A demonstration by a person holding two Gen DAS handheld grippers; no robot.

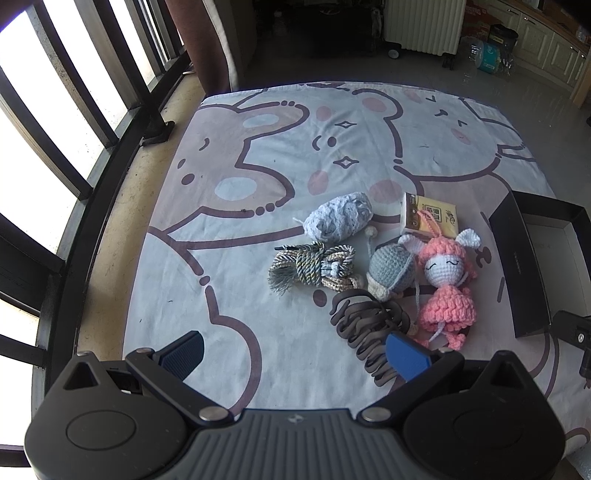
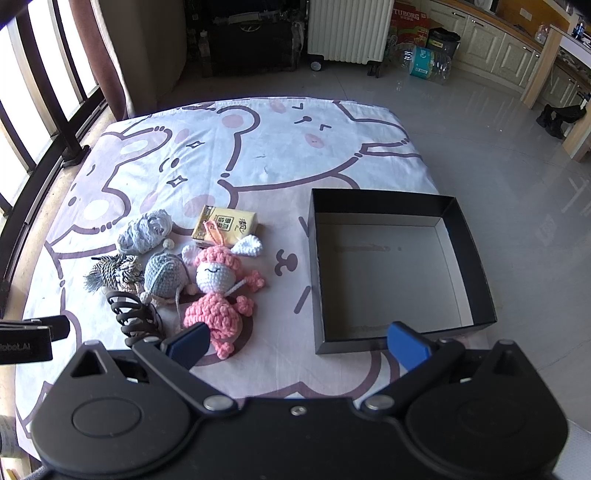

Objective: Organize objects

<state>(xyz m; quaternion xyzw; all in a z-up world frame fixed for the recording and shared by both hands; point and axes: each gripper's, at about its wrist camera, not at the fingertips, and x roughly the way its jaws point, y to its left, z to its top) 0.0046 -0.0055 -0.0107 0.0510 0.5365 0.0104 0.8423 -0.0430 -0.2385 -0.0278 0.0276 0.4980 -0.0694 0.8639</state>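
Observation:
A cluster of small objects lies on the cartoon-print cloth: a pink crochet doll, a grey-blue crochet toy, a pale blue yarn bundle, a twisted cord tassel, a yellow tissue pack and a dark hair claw. An empty black box sits to their right. My left gripper is open above the cloth, its right fingertip over the hair claw. My right gripper is open, between doll and box.
The cloth covers a low table on a grey floor. A window railing runs along the left. A white radiator, bottles and cabinets stand at the back. The left gripper's body shows at the right wrist view's left edge.

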